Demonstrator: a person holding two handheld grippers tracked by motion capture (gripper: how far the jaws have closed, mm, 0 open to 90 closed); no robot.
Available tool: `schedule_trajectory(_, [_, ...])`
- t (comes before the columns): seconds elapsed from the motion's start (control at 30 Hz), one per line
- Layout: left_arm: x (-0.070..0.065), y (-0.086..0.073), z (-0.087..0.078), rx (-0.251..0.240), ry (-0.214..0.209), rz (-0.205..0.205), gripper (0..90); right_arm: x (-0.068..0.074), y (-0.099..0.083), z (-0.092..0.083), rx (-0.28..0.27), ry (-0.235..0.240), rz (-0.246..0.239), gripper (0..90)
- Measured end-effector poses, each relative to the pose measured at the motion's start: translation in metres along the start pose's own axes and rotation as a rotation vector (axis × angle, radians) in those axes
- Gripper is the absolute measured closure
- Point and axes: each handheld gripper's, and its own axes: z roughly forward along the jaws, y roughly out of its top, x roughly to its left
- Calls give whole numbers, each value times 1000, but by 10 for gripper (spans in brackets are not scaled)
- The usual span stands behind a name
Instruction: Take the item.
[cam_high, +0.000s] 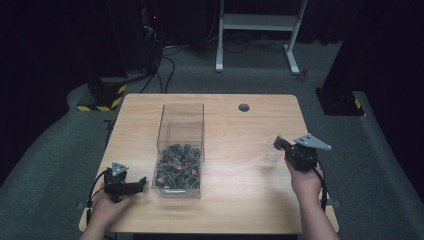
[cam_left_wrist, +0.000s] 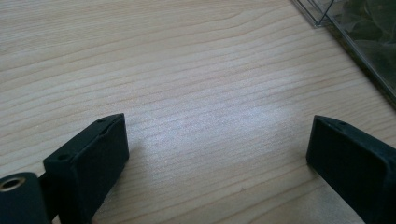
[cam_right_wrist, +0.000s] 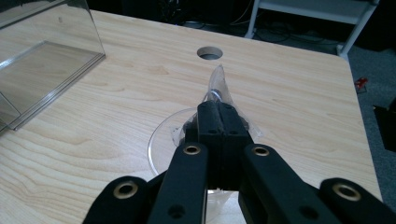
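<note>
the right gripper (cam_right_wrist: 219, 123) has its jaws pinched on a clear plastic cup's (cam_right_wrist: 163, 135) rim near the table's (cam_high: 240, 205) right edge. the left gripper (cam_left_wrist: 217, 154), jaws wide apart, sits by the clear box (cam_high: 179, 165) near the front-left corner.

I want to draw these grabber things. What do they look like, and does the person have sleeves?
Both are black. The left gripper and right gripper each carry a grey three-cornered plate on top, and a black cable trails back from each. Their fingers are chunky black blocks, joined to black arms with brass-coloured rivets. No sleeves show: the forearms are bare.
</note>
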Motion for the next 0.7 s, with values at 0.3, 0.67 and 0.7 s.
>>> schedule_trajectory(0.3, [0,0,0,0,0,0,59,2,-5,6,25,-2,-2,900])
schedule_trajectory(0.67, [0,0,0,0,-1,-1,59,4,-8,11,34,-1,9,837])
schedule_trajectory(0.7, [0,0,0,0,0,-1,59,4,-8,10,32,-2,12,829])
